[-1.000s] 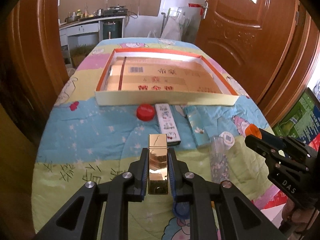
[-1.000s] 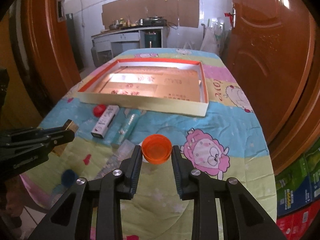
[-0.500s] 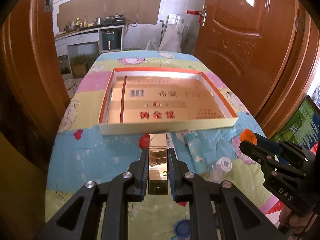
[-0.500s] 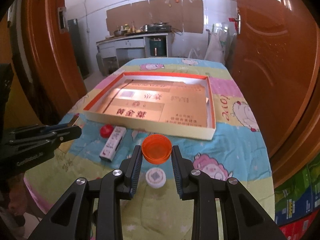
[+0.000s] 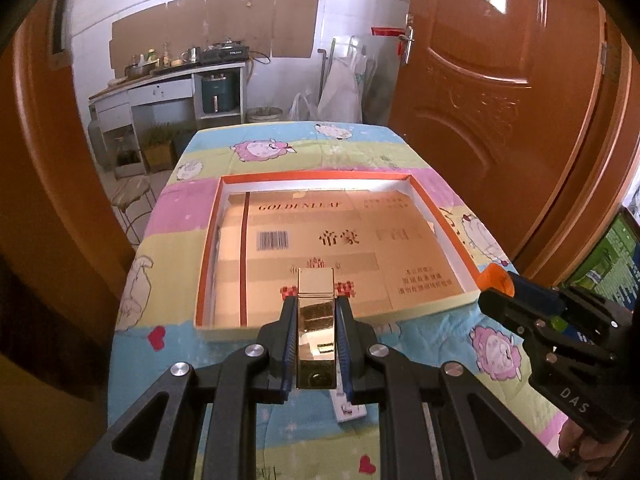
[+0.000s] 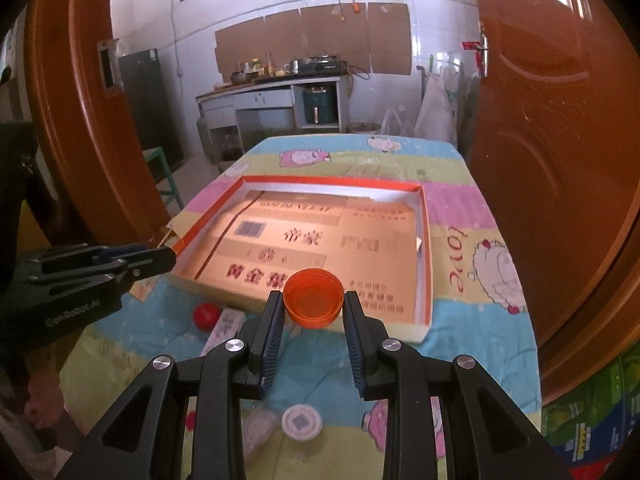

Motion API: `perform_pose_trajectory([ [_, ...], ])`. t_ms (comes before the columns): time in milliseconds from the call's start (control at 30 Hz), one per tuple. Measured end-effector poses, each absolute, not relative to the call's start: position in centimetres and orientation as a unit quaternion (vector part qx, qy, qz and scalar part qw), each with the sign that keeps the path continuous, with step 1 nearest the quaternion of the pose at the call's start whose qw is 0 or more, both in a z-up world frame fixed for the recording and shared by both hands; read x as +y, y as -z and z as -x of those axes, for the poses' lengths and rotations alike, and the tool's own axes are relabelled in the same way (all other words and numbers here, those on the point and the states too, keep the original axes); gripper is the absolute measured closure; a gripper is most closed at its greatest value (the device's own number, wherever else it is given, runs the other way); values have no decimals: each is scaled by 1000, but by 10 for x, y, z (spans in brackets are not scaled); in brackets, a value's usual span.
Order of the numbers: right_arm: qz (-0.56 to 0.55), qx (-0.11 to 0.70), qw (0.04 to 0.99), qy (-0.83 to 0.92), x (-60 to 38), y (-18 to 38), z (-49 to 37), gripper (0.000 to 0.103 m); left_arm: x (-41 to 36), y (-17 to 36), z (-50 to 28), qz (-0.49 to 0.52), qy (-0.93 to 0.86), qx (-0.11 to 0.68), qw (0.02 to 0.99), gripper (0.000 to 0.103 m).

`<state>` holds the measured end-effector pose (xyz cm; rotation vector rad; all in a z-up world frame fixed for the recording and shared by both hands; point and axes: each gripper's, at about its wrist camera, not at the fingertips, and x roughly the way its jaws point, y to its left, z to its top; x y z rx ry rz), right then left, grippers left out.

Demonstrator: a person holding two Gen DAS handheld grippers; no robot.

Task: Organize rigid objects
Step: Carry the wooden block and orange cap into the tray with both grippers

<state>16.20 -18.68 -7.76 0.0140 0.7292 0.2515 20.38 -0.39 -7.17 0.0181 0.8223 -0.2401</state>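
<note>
Behind the table, a kitchen counter and two brown wooden doors are filling the background. On the table a cartoon-printed quilt [image 5: 256, 152] is lying, and on it a big shallow tray [image 5: 208, 256] with orange rim and gold cardboard floor is waiting, with nothing inside yet.

Compared with one second ago, both hands are now higher and closer to the tray: the loose things that were lying in front of the left gripper are now sliding under it, and the tray is filling the middle of both views. I judge that both objects are being carried to the tray together, and the release is the next step.

The left gripper [image 5: 316, 322] is pinching a gold rectangular box [image 5: 316, 320] tightly between its pads, and the box front end is hanging just over the tray near wall. The right gripper [image 6: 313, 314] is squeezing an orange bottle cap [image 6: 313, 298] by its sides, open side up, also at the near edge of the tray.

Still on the quilt are lying a red cap [image 6: 207, 316], a white printed box [image 6: 226, 330] beside it, and a small white lid [image 6: 301, 422].
</note>
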Motion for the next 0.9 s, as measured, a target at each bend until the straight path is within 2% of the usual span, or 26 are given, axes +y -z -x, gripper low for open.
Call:
perform_pose_trajectory([
  [467, -5, 359, 922, -147, -182, 76, -228, 73, -8, 71, -278, -6, 104, 414, 904, 85],
  [900, 12, 391, 904, -171, -170, 103, -297, 73, -10, 104, -334, -6, 86, 448, 890, 85],
])
